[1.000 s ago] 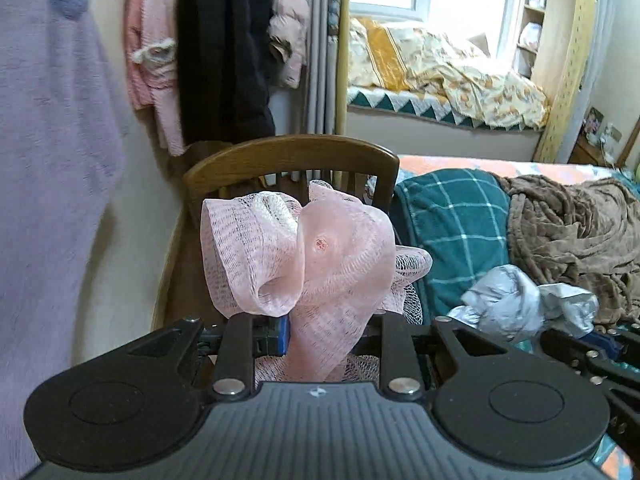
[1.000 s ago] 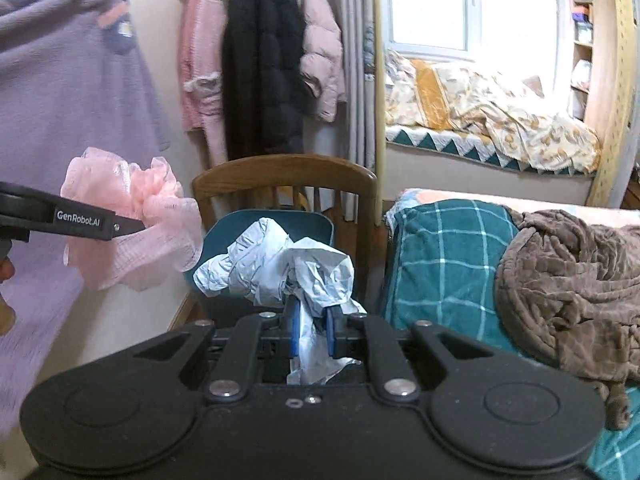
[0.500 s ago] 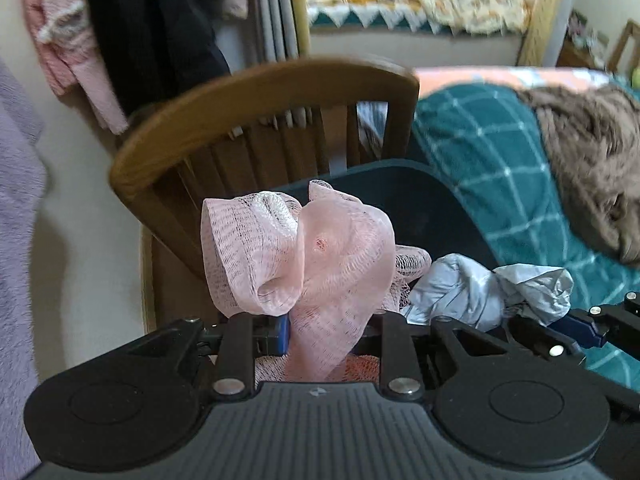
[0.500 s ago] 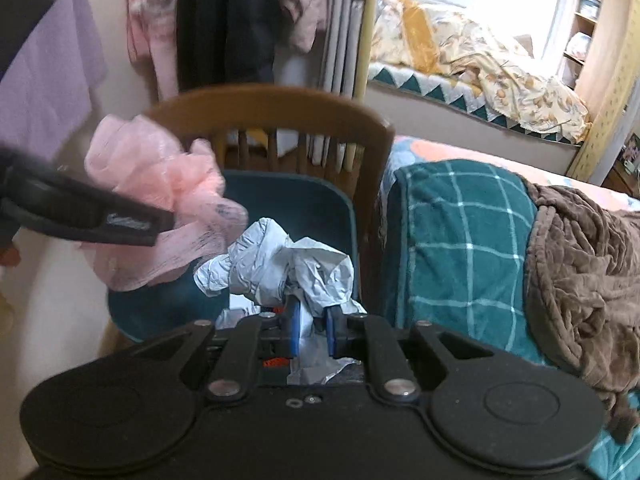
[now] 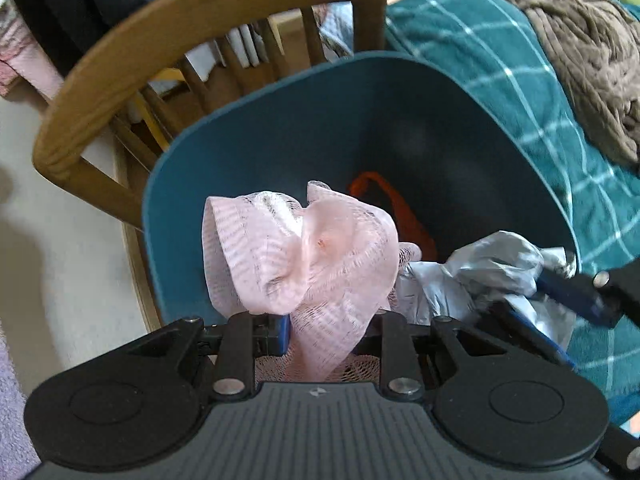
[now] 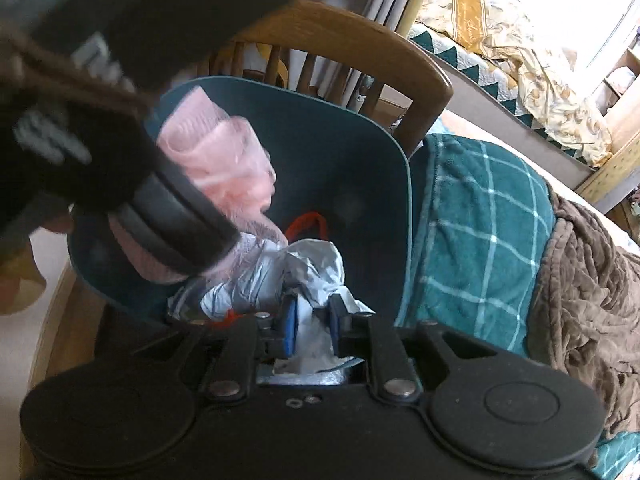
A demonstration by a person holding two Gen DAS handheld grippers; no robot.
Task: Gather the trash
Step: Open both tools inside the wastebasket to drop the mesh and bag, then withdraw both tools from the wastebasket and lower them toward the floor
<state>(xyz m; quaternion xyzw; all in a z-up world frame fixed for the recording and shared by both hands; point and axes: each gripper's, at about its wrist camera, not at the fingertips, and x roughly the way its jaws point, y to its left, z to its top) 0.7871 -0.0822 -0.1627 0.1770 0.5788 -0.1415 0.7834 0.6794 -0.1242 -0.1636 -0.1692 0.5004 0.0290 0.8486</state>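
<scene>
Behind, wooden chair (image 5: 208, 20); bedside blankets (image 6: 480, 216).

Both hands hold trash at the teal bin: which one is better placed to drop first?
Left, probably. Its pink mesh hangs over the teal bin opening, while the right gripper holds the grey crumpled bag nearer the bin's near rim.

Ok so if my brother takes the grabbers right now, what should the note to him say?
Left gripper: jaws shut on the pink mesh, held over the open teal bin.
Right gripper: jaws shut on the crumpled grey bag, at the bin's near edge.
The bin stands on the wooden chair beside the bed; something orange already lies inside.
Done: both pieces picked up and brought to the bin.
Left: open both jaws so they drop in.
</scene>
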